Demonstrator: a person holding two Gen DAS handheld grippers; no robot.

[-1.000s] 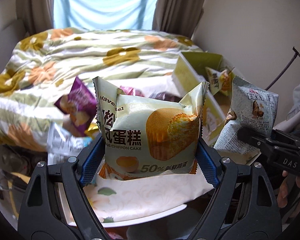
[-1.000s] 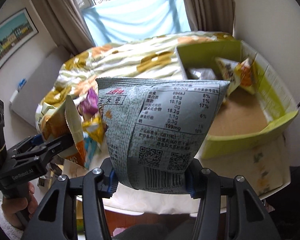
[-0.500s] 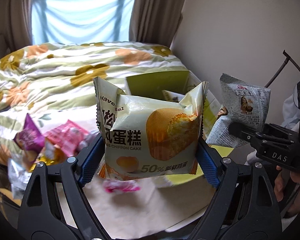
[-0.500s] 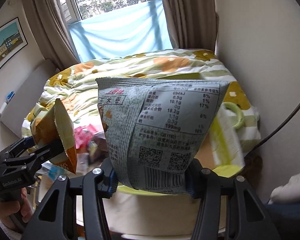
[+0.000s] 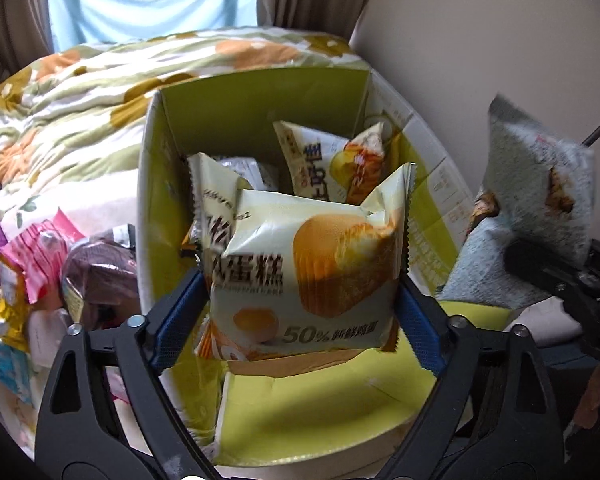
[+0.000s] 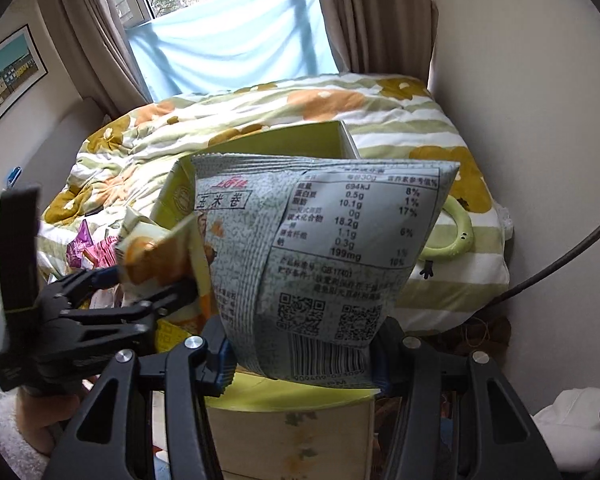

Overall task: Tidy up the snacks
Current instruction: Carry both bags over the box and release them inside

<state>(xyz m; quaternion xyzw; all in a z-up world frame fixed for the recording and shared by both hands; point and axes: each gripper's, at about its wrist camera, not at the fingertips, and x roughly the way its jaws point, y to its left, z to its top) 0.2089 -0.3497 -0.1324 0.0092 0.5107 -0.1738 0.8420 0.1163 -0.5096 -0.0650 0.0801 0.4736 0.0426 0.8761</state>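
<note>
Hovering over the open green box (image 5: 255, 120), the left hand-held gripper (image 5: 300, 304) clamps an upright chiffon cake packet (image 5: 312, 264) directly above the drop, nearer than the right hand-held gripper (image 6: 304, 356), which pinches a grey corn-roll bag (image 6: 324, 256) just beside.

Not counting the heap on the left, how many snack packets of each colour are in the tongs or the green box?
Cream-yellow: 2, one in the left tongs, one in the box
Grey: 1, in the right tongs
Silver: 1, half hidden in the box
Total: 4
</note>
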